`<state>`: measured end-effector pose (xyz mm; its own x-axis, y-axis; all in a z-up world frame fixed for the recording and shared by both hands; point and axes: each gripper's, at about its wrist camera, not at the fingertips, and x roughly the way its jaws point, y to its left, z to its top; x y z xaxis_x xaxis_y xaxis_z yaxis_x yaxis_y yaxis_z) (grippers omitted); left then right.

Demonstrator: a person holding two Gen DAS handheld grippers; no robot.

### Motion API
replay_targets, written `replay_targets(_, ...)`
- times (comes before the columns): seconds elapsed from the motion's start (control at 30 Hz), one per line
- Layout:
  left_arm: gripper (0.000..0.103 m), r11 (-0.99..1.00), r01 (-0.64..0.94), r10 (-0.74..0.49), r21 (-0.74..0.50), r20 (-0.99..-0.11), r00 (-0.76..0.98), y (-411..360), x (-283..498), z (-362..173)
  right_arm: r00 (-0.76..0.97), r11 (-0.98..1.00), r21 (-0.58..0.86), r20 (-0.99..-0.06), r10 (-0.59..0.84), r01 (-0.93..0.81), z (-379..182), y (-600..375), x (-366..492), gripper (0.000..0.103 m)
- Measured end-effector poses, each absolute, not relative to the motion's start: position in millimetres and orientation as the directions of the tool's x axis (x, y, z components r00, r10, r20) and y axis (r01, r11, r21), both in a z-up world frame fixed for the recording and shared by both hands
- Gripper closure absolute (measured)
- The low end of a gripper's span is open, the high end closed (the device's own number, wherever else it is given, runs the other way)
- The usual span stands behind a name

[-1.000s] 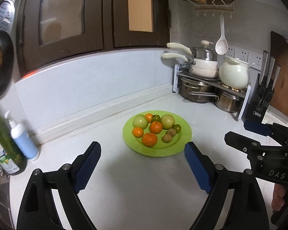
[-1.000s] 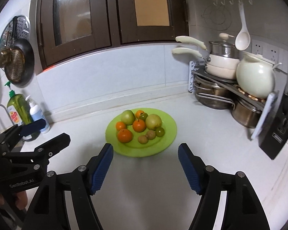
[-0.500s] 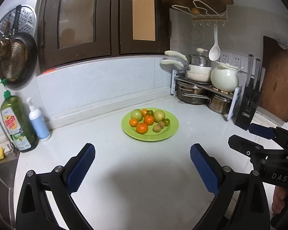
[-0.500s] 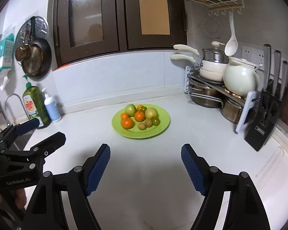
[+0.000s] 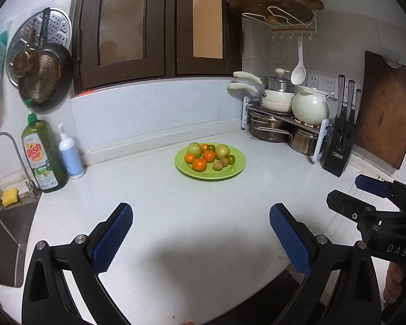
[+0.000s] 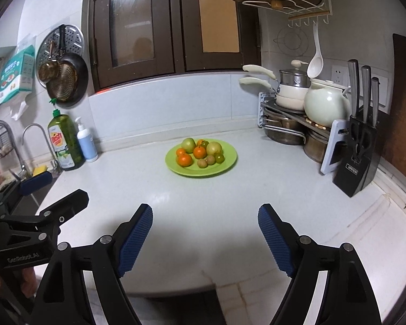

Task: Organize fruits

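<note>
A: Fruits sorted?
B: Seemingly; all sit on the green plate [image 5: 236, 169] at twelve o'clock (none loose).
A: Grippers?
B: Left gripper [image 5: 201, 228] and right gripper [image 6: 205, 228] have just been opening, both wide and empty.

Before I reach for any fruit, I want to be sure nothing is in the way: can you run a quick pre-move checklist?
1. Left claw empty, jaws wide apart after opening: ok.
2. Right claw empty, jaws apart after opening: ok.
3. Round lime-green plastic plate flat on the white countertop: ok.
4. All fruit on the plate, none loose on the counter: ok.
5. Bare counter between both claws and the plate: ok.
6. Separate container to sort the fruit into: cannot tell, none seen.
</note>
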<state>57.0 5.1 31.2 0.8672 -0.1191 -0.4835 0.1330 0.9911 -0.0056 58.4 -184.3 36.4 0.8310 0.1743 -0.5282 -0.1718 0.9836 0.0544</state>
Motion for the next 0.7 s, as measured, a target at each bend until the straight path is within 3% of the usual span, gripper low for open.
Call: replay_targets(0.7, 0.0, 0.993, 0.12, -0.109, -0.004, -0.449, 0.887, 1, 23, 38, 0.839, 0.98, 0.047, -0.51, 0.189, -0.192, 42, -193, 24, 0.022)
